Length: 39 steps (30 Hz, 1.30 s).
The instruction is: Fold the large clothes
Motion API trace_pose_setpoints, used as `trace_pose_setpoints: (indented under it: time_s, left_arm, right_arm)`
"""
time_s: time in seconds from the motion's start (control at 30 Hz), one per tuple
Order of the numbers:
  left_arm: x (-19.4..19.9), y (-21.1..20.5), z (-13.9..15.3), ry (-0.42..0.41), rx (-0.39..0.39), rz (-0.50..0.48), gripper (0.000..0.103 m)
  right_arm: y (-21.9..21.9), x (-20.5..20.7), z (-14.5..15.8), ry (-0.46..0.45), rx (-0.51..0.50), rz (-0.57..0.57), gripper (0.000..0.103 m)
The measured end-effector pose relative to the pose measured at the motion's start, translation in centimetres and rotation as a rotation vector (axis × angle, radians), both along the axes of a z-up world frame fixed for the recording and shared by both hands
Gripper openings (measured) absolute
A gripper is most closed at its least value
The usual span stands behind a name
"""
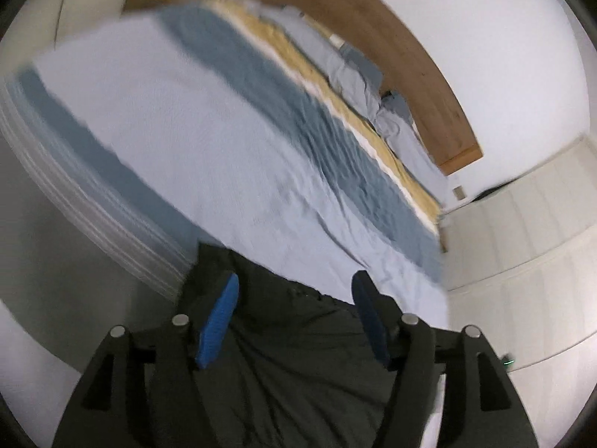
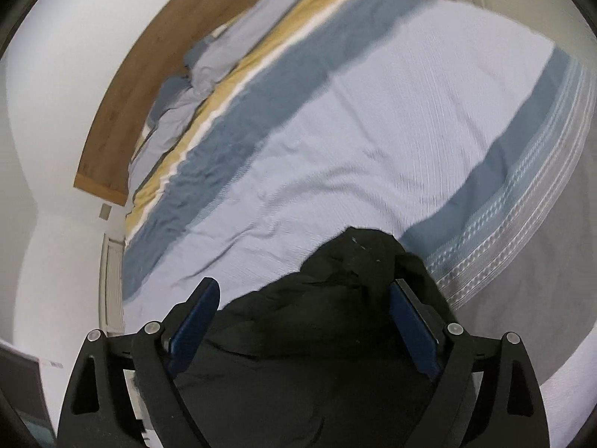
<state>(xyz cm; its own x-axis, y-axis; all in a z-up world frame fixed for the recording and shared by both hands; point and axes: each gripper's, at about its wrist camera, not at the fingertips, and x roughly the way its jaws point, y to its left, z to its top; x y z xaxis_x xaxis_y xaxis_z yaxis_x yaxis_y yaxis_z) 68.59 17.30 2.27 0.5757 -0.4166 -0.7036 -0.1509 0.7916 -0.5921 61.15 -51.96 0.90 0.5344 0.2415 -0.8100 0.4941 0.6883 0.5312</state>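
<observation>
**poster1:** Right under both tools, on the near edge of the bed [image 2: 335, 142], sits the dark garment [image 2: 317, 336]. It's basically black, maybe very dark grey, matte, and bunched up in soft folds rather than lying flat. Can't tell what kind of clothing it is from these views tbh.

**poster2:** Yeah, same. In the right wrist view it humps up into a rounded peak just ahead of the right tool [image 2: 304, 298], with a few pale specks of lint on top. The fabric spreads down between the two fingers and toward the camera.

**poster1:** And the right tool's jaws are spread wide, blue pads standing clear on either side of the cloth, not pinching anything.

**poster2:** Left tool [image 1: 296, 291] is parted too, a bit less wide. The garment [image 1: 298, 354] lies between and below its fingers, creased lengthwise, and neither pad presses on it as far as I can see.

**poster1:** Beyond the tools it's just the striped bedspread [image 1: 209, 142], pale blue with darker blue bands and a yellow one further off, then a wooden headboard [image 1: 410, 74]. Left view is pretty motion-blurred.
</observation>
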Motion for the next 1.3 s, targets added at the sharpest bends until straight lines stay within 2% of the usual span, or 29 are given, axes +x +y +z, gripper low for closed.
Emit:
trace_pose_setpoints:
  time_s: [0.03,0.1,0.37,0.43,0.63,0.8,1.0,1.3]
  left_arm:
    - [-0.6,-1.0,1.2,-0.025,0.066,-0.024,0.063]
    - [-1.6,-2.8,2.3,-0.05,0.142,-0.067,0.063]
    - [-8.3,-11.6,2.9,-0.163,0.342,-0.229,0.063]
    - [-10.2,-13.8,2.4,-0.185,0.377,-0.257,0.063]
    - [-13.0,-18.1,0.4,-0.195,0.418,-0.307,0.063]
    - [-13.5,-19.8,-1.9,-0.172,0.444,-0.346,0.063]
    - [-13.2,-19.9,-4.4,-0.13,0.472,-0.34,0.063]
    - [-12.1,-19.8,-6.8,-0.114,0.512,-0.332,0.063]
  right_arm:
    - [0.4,-0.1,0.8,-0.008,-0.019,0.019,0.09]
    - [1.9,-0.3,2.5,-0.03,-0.07,0.076,0.09]
    - [10.8,-3.3,6.4,-0.119,-0.255,0.349,0.09]
    - [12.9,-4.7,6.8,-0.143,-0.273,0.401,0.09]
    - [19.1,-8.0,5.7,-0.172,-0.358,0.539,0.09]
    - [21.9,-9.4,3.5,-0.161,-0.409,0.602,0.09]
    - [22.5,-9.4,1.4,-0.127,-0.444,0.615,0.09]
    - [21.8,-8.1,-1.1,-0.095,-0.464,0.632,0.09]
